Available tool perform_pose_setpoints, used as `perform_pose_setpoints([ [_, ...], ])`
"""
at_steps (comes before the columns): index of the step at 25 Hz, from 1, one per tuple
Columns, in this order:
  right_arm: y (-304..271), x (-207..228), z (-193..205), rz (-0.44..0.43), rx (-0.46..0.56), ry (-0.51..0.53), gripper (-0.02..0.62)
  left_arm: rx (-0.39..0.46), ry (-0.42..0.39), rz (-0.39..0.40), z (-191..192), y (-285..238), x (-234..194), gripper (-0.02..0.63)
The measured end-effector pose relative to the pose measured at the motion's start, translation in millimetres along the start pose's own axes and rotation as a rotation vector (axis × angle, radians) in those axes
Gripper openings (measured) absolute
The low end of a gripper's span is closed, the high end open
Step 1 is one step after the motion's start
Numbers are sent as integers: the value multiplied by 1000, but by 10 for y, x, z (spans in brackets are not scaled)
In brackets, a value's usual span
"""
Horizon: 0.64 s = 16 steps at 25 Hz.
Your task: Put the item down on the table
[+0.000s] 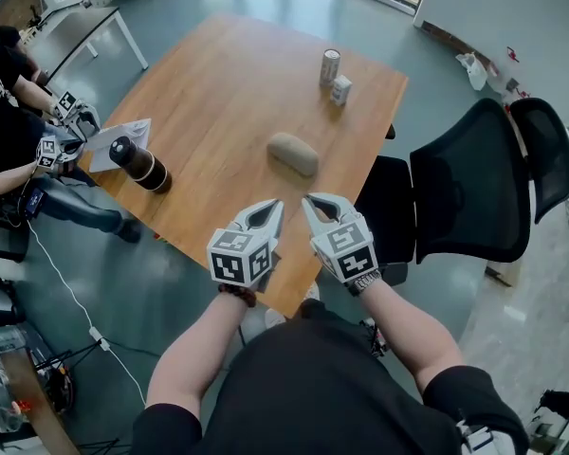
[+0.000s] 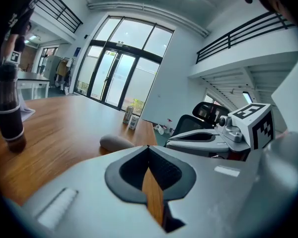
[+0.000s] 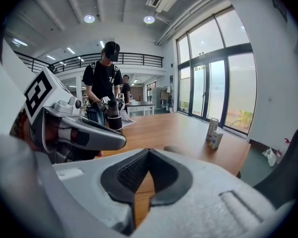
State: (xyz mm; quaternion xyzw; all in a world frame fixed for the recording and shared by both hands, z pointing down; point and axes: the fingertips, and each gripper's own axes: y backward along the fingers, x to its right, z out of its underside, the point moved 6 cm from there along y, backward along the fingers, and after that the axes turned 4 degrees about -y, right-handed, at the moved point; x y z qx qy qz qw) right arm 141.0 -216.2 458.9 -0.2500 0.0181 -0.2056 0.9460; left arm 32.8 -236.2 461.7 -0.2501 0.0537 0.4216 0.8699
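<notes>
The grey-beige oval item [image 1: 293, 154] lay flat on the brown wooden table [image 1: 218, 83], apart from both tongs. The left gripper [image 1: 273, 207] and right gripper [image 1: 308, 202] were pressed together, empty. Probably it was best to draw them back without brushing it.

— What do I see farthest ahead?
— A can [image 1: 330, 66], with a small carton [image 1: 341, 90] just beside it.
— And on my left?
— A dark bottle [image 1: 138, 163] standing beside a sheet of paper [image 1: 123, 138]. Black chairs [image 1: 474, 183] are on my right.
</notes>
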Motion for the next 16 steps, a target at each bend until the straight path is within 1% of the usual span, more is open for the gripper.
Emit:
perform_pose_setpoints([
  [16, 42, -35, 8, 7, 1, -4, -9, -10, -20, 2, 16, 21, 23, 9],
])
